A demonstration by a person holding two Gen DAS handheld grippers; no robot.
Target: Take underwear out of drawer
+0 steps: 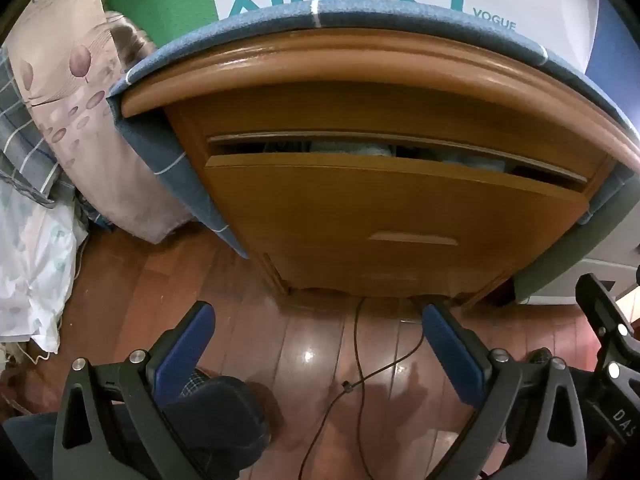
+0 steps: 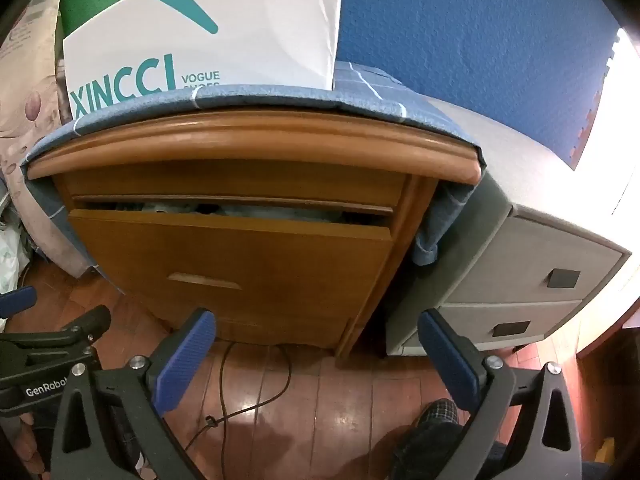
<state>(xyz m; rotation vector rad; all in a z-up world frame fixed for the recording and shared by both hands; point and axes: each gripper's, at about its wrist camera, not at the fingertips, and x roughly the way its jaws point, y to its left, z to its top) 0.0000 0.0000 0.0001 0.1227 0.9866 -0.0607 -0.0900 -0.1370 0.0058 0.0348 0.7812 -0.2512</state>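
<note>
We hold both grippers above the wooden floor [image 1: 312,360], facing a wooden cabinet [image 1: 360,68]. Our left gripper [image 1: 316,344] has its blue pads spread wide with nothing between them, only floor and a thin black cable [image 1: 356,364] below. Our right gripper [image 2: 316,344] is spread just as wide and also empty; it hangs beside the left one, whose dark frame shows at the left edge of the right wrist view.

The drawer [image 1: 400,204] is pulled out a little, leaving a narrow slit along its top. Through that slit we see bluish-grey fabric [image 1: 348,148] lying inside; whether it is the underwear we cannot tell. Neither gripper touches the drawer or its recessed handle [image 2: 204,280].

A blue checked cloth [image 2: 280,96] covers the cabinet top, and a white bag [image 2: 208,28] with teal lettering stands on it. A grey unit [image 2: 532,264] stands just right of the cabinet, and bedding [image 1: 52,92] lies to its left. A slippered foot [image 2: 432,436] shows at the bottom.
</note>
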